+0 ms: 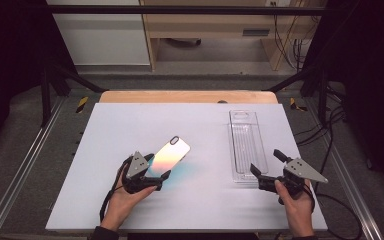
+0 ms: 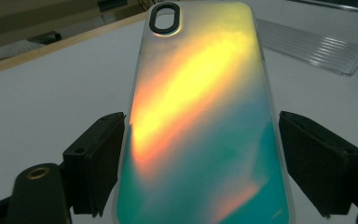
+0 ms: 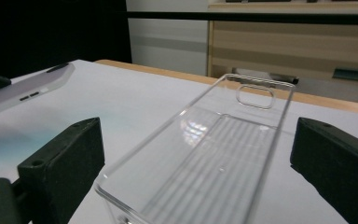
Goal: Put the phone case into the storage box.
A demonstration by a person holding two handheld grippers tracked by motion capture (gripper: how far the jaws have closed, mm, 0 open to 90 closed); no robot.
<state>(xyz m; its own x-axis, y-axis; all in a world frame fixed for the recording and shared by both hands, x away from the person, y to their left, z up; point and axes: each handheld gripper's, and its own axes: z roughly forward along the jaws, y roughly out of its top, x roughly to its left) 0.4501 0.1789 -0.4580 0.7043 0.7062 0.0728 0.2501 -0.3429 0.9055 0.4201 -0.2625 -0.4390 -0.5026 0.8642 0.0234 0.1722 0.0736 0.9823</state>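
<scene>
The iridescent, glossy phone case with a black-ringed camera cutout (image 2: 200,112) sits between the black jaws of the left gripper (image 1: 156,172). In the left gripper view its left edge meets the left pad, while a sliver of white table (image 1: 130,125) shows between its right edge and the right pad; whether both pads press on it cannot be told. In the right gripper view the case's far end stands lifted off the table, so it seems carried or propped at the near end.

The case looks light, thin and somewhat springy, with a slick mirror-like back. A hold across its two long edges, near the lower end and away from the cutout, suits it best; a hard squeeze would likely bow the sides inward.

The right gripper (image 1: 266,168) stands released, its pads on either side of the near end of the clear, ribbed plastic packaging tray (image 3: 214,154) with gaps on both sides. That tray appears stiff but brittle and slippery, and light enough to skid; its upright side walls are the place to pinch.
</scene>
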